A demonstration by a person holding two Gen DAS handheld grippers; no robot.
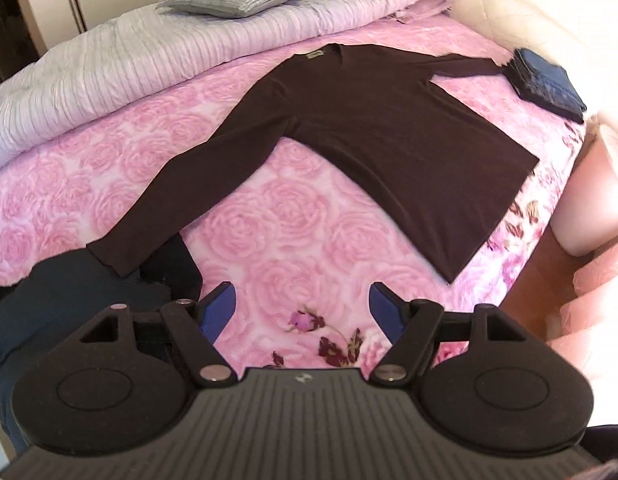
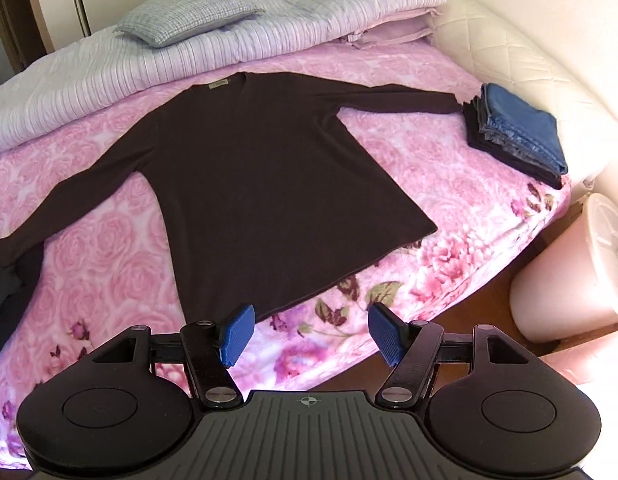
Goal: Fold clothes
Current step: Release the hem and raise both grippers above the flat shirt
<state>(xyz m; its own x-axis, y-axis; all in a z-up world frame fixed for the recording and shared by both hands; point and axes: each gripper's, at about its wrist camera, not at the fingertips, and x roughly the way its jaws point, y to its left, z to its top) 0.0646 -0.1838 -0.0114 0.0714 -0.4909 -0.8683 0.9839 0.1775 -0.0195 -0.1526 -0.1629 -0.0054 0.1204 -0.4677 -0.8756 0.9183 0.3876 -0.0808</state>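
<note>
1. The dark maroon long-sleeved knit top lies spread flat across the middle of the bed's pink rose-patterned blanket, sleeves stretched out, its hem near the bed's front edge.
2. It looks soft, light and limp; pinching hem corners or shoulder seams should work best.
3. A stack of folded blue and dark clothes sits by the right edge, seemingly touching one cuff.
4. The left gripper and right gripper hover spread wide, holding nothing.
</note>
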